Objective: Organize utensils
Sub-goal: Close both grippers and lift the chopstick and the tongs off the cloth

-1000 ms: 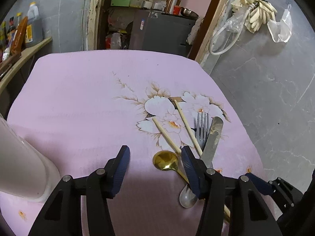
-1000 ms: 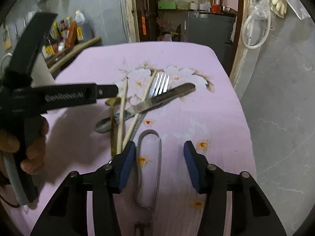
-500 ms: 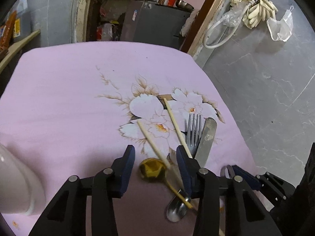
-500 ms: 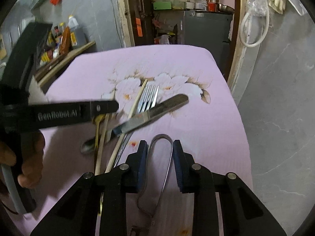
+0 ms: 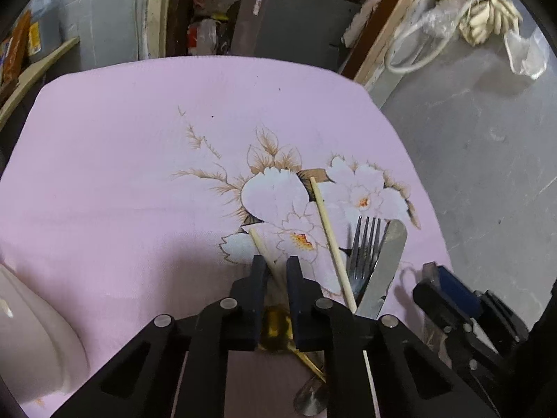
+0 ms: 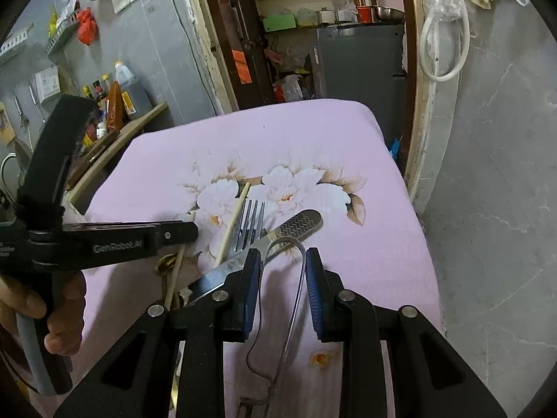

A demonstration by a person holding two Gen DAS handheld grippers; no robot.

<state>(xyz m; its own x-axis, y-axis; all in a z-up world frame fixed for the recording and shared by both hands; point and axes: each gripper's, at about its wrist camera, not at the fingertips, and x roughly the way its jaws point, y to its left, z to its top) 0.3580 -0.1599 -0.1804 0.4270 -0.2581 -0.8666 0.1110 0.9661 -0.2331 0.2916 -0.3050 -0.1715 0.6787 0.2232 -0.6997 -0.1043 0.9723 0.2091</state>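
Note:
A pile of utensils lies on the pink flowered cloth (image 5: 122, 174): two wooden chopsticks (image 5: 329, 233), a steel fork (image 5: 365, 247), a table knife (image 5: 386, 264), a gold spoon (image 5: 278, 327) and a steel spoon (image 5: 310, 400). My left gripper (image 5: 276, 271) is shut on the nearer chopstick (image 5: 259, 247). My right gripper (image 6: 282, 264) is shut on a bent wire tool (image 6: 289, 278), its loop between the pads. The fork (image 6: 249, 223) and knife (image 6: 275, 240) lie just ahead of it.
A white container (image 5: 31, 334) stands at the left edge of the left wrist view. The table's right edge drops to grey floor (image 5: 487, 160). A shelf with bottles (image 6: 115, 94) is at the far left, a doorway and grey cabinet (image 6: 358, 59) behind.
My left gripper moved forward over the gold spoon and closed on the chopstick. My right gripper closed around the wire tool and lifted it toward the knife.

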